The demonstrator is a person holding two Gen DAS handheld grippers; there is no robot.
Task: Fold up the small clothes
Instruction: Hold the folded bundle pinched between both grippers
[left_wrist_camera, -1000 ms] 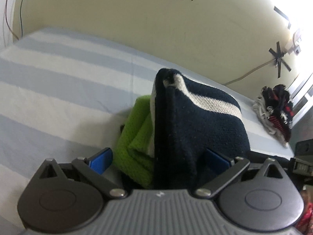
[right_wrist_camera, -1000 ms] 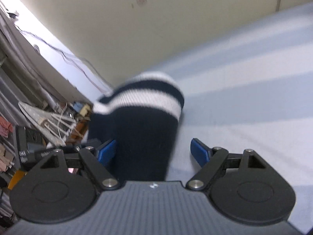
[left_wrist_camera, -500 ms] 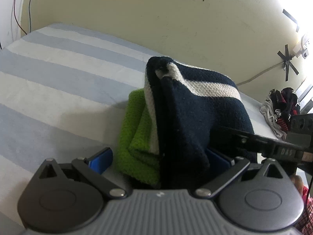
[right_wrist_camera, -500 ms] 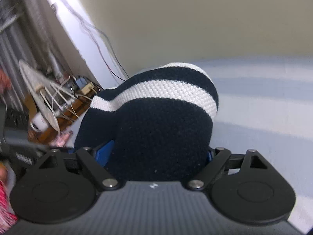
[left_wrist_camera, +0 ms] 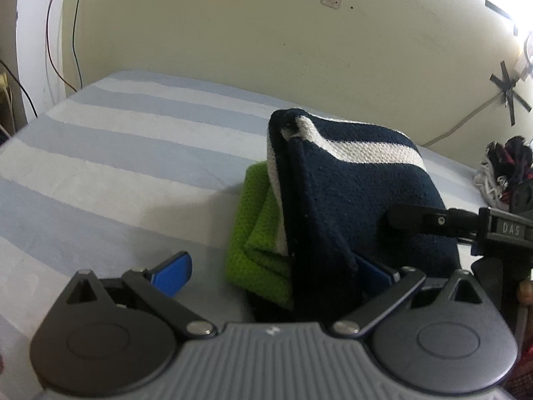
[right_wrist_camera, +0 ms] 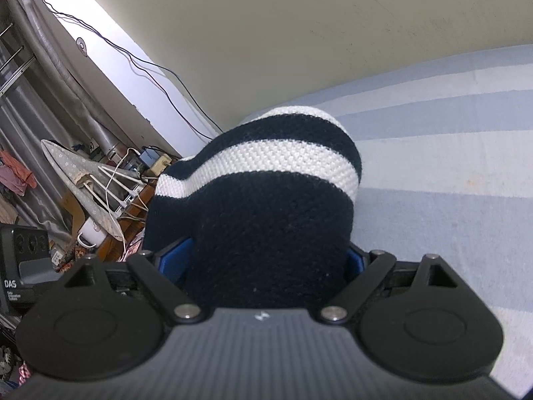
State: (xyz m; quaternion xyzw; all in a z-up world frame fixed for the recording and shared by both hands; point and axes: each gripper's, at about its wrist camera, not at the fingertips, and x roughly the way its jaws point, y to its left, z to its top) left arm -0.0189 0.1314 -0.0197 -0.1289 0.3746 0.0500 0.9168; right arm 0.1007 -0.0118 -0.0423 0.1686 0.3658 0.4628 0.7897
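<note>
A folded knit garment, navy with a white stripe and a green layer, lies on the striped bed. My left gripper is open around its near edge; the left blue pad stands clear of the cloth and the right pad is under the navy fold. My right gripper is shut on the navy garment, both blue pads pressed against it. The right gripper also shows in the left wrist view at the garment's right side.
A pile of other clothes lies at the bed's far right. A yellowish wall runs behind the bed. Beyond the bed's edge, cluttered shelves, cables and an ironing board show in the right wrist view.
My right gripper has closed onto the navy garment, from open one second ago. It has moved in toward the left gripper. The left gripper has stayed open.
</note>
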